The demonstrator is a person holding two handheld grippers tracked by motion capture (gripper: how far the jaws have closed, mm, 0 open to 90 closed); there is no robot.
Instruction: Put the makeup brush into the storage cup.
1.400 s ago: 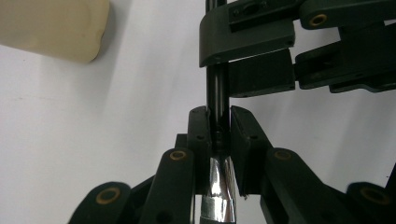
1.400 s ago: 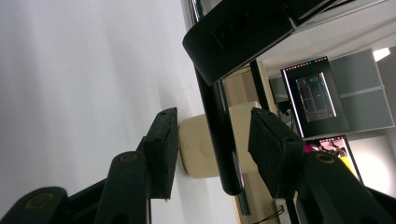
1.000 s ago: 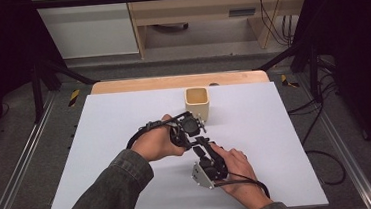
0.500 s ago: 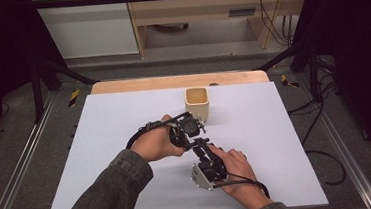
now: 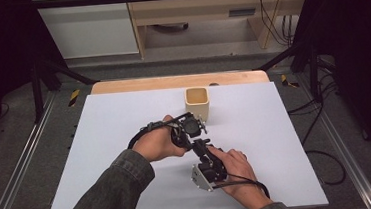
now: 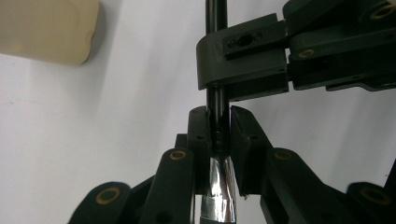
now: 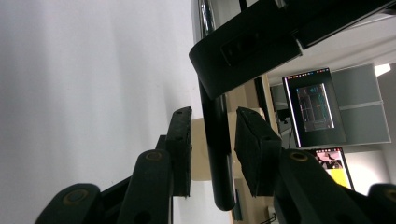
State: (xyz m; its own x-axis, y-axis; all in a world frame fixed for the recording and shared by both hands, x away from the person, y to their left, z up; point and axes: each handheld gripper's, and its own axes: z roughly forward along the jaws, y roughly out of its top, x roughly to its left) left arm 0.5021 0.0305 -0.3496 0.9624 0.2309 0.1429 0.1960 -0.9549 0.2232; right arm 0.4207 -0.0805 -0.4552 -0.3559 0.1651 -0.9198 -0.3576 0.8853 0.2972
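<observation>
While the left gripper (image 6: 218, 140) clamps the pen (image 6: 217, 93), the right gripper (image 7: 212, 140) has just been closing around its near end, jaws not yet touching.

A slim black pen (image 6: 217, 100) with a shiny chrome section (image 6: 218, 191) hangs above the white tabletop (image 5: 101, 141). It lies at 6 o'clock from the cream cup (image 5: 197, 102).

The high view looks forward and down from above the person's side, taking in the whole white bench (image 5: 101, 141), with the beige cup (image 5: 197, 103) toward twelve o'clock. The left gripper view sits very close, facing along its jaws over the bench, cup (image 6: 46, 30) at eleven o'clock. The right gripper view, equally close, tilts upward past the cup (image 7: 201, 149) toward monitors (image 7: 317, 105) at three o'clock.
</observation>
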